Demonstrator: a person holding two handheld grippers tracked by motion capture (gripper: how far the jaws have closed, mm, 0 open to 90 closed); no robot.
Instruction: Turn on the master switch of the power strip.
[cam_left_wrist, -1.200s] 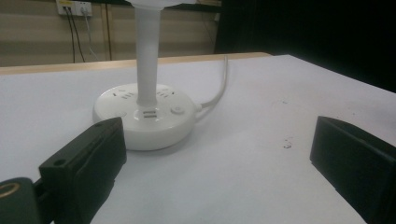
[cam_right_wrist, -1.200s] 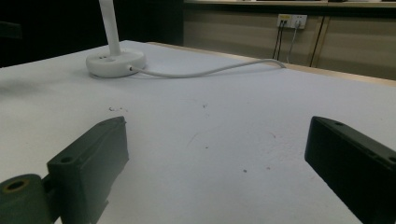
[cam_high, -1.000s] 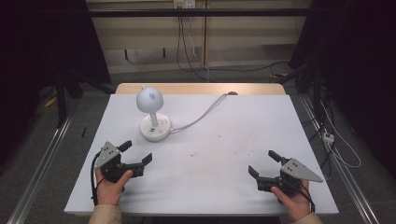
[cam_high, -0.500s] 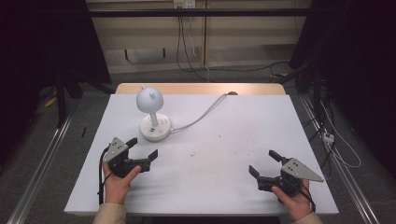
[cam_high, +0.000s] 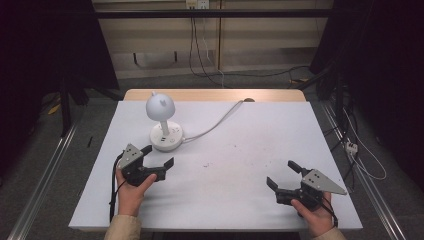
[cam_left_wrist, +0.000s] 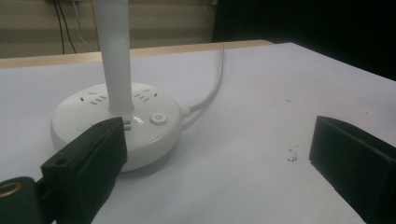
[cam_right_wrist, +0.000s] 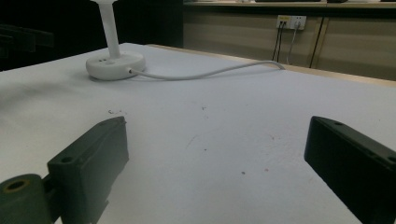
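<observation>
A white desk lamp (cam_high: 160, 107) with a round head stands on a round base (cam_high: 166, 137) at the table's back left. The base (cam_left_wrist: 116, 123) carries socket slots and a round button (cam_left_wrist: 158, 118); its thin stem (cam_left_wrist: 113, 56) rises out of the left gripper view. My left gripper (cam_high: 159, 156) is open just in front of the base, jaws wide, nothing between them. My right gripper (cam_high: 282, 174) is open at the front right, far from the lamp (cam_right_wrist: 112, 56), and holds nothing.
The lamp's white cord (cam_high: 215, 125) runs from the base to the back edge of the white table (cam_high: 240, 165). Small dark specks (cam_high: 206, 163) dot the tabletop. Wall sockets and cables (cam_high: 197, 20) lie behind the table. Metal rails run along both sides.
My left gripper has moved forward and rightwards, closing in on the lamp base. The right gripper has stayed in place.
</observation>
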